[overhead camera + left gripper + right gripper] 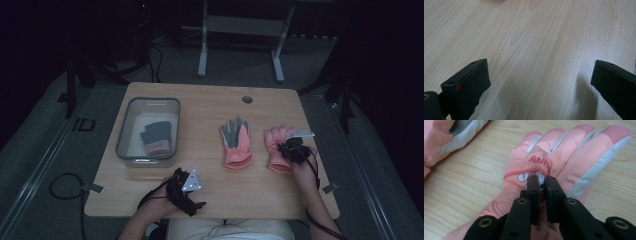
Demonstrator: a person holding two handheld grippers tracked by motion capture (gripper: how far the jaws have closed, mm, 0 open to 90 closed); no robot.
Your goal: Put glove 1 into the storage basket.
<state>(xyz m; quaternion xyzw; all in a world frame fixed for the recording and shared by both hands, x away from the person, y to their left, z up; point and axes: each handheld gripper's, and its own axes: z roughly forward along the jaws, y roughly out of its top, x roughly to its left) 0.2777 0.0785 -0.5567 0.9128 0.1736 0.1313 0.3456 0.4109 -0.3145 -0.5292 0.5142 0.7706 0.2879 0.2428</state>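
the counter (pixel 210 105) runs wide in front of me, and on its left side sits the grey bin (pixel 126 131) with a folded pair of dark gloves with pink cuffs (pixel 157 139) already lying inside. mid-counter lies a pink glove palm up (pixel 236 142), grey palm showing, fingers pointing away from me. just to its right, apart from it, is the one i'm working on, the pink glove back up (pixel 554 157), cuff toward me and fingers away, so its long axis runs straight out along my right tongs (pixel 542 181). those right tongs are on top of it, jaws squeezed nearly together, and they look to be pinching a fold of fabric on the back of the hand near the printed cartoon. my left tongs (pixel 537 82) sit low at the near edge of the counter, jaws spread wide over bare wood with nothing between them. the bin lies well off to the left of the gripped glove, across the other glove, so i judge the right hand, the nearer one, must lift and carry leftward.
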